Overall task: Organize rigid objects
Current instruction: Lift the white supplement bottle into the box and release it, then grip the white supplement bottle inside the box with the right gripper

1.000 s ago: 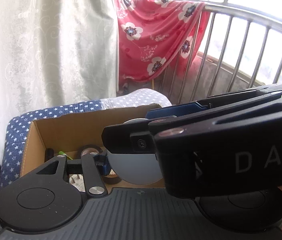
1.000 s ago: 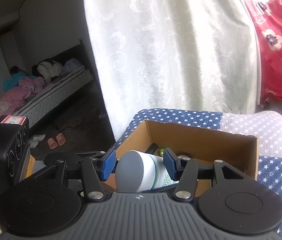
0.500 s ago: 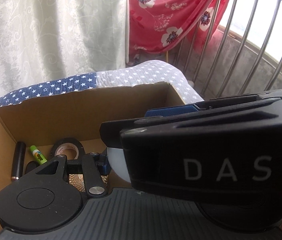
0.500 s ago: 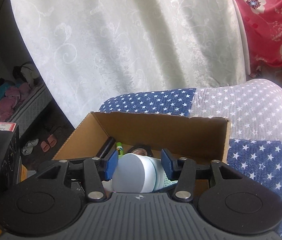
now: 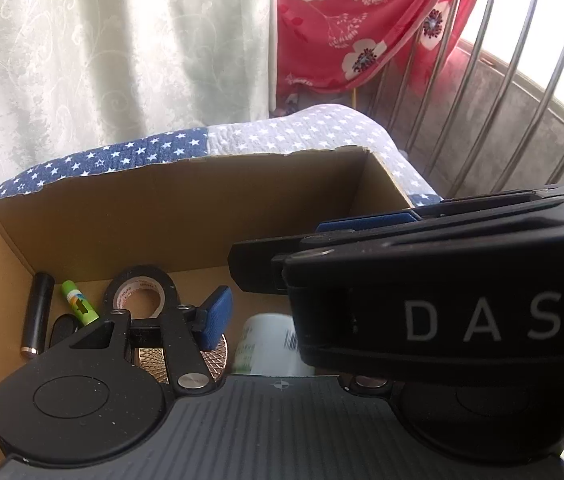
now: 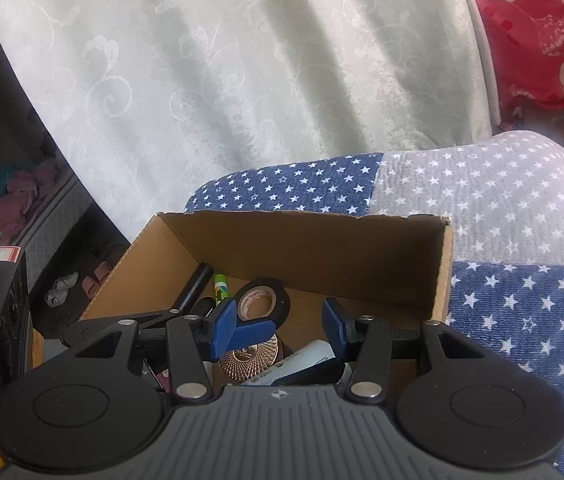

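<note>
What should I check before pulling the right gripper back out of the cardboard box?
1. Right gripper open, nothing between its fingers: ok.
2. White bottle lying inside the cardboard box: ok.
3. Bottle free of the blue pads: cannot tell, very close.
4. Tape roll and copper lid undisturbed in box: ok.
5. Left gripper clear of the exit path: not ok, its finger crosses inside.

White letters "DAS" stand on the right tongs' (image 5: 422,280) black body.
</note>
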Demonstrator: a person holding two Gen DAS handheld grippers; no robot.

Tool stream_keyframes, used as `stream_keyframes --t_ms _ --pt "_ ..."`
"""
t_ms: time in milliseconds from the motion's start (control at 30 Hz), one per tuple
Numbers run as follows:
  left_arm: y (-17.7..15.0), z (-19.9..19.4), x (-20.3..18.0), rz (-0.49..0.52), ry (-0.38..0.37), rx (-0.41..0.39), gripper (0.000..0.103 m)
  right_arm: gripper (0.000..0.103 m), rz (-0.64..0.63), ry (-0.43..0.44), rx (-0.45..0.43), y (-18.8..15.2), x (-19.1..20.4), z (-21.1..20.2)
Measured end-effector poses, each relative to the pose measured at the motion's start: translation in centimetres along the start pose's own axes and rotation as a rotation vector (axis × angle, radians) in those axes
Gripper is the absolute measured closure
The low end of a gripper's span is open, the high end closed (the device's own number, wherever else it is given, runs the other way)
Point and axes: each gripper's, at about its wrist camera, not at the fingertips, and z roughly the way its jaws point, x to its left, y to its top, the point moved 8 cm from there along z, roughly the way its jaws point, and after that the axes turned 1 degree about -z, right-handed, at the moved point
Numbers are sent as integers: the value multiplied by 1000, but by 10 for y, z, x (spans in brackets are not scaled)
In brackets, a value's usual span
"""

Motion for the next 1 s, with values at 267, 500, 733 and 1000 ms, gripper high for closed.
stream_keyframes --t_ms 267,500,733,1000 --pt "-1 -30 3 4 -9 -38 48 52 7 14 -55 5 5 -26" --pt "-22 -88 20 8 -33 -97 46 51 -35 62 -127 1 36 -77" --pt "-56 -138 50 -5 -27 -162 43 45 -111 94 -16 -25 77 -77" --pt "-87 -172 105 -31 13 -241 43 44 65 38 287 -55 80 -14"
